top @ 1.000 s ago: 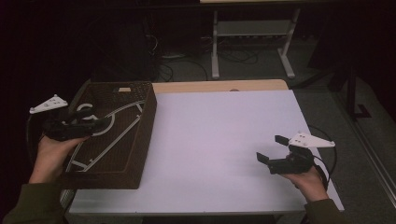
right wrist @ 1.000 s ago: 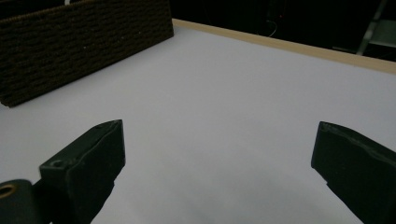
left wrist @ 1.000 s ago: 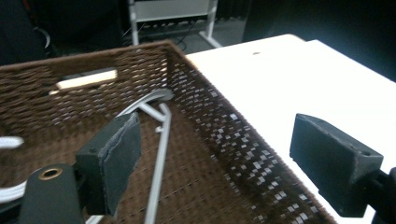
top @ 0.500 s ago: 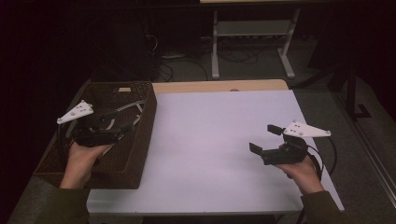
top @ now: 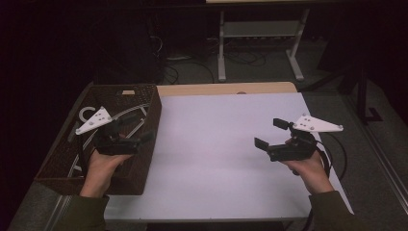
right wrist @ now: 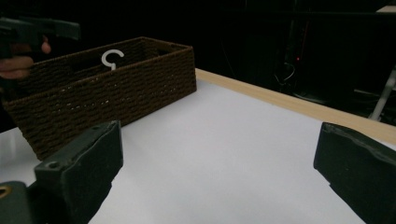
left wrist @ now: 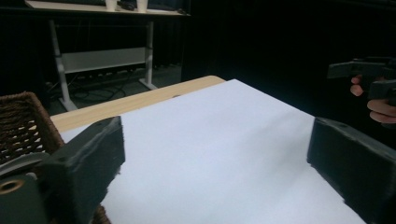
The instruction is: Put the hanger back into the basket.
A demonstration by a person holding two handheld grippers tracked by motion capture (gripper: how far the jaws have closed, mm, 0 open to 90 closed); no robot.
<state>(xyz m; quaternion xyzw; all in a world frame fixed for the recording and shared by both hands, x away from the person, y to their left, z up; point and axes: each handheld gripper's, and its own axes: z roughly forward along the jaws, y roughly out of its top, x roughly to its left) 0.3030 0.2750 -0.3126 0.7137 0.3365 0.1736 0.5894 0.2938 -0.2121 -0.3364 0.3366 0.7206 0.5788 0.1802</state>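
Observation:
A brown wicker basket [top: 146,108] stands on the left end of the white table [top: 216,159] with white hangers [top: 85,112] lying inside it. My left gripper [top: 137,129] hovers over the basket by its right wall and points toward the table. Its jaws have just been opening and stand open with nothing between them, as the left gripper view [left wrist: 215,154] confirms. My right gripper [top: 272,133] hangs above the table's right side, open and empty, facing the basket [right wrist: 107,98]. A white hanger hook [right wrist: 112,58] peeks over the basket's rim.
Beyond the white top runs a wooden table edge [top: 226,89]. Behind it, on the dark floor, stand a metal stand [top: 260,33] and loose cables [top: 178,72]. The other hand's gripper [left wrist: 369,74] appears at the far right of the left gripper view.
My left gripper has moved right, from the basket's left side to its right wall. The basket's near left corner has shifted left. My right gripper has risen a little.

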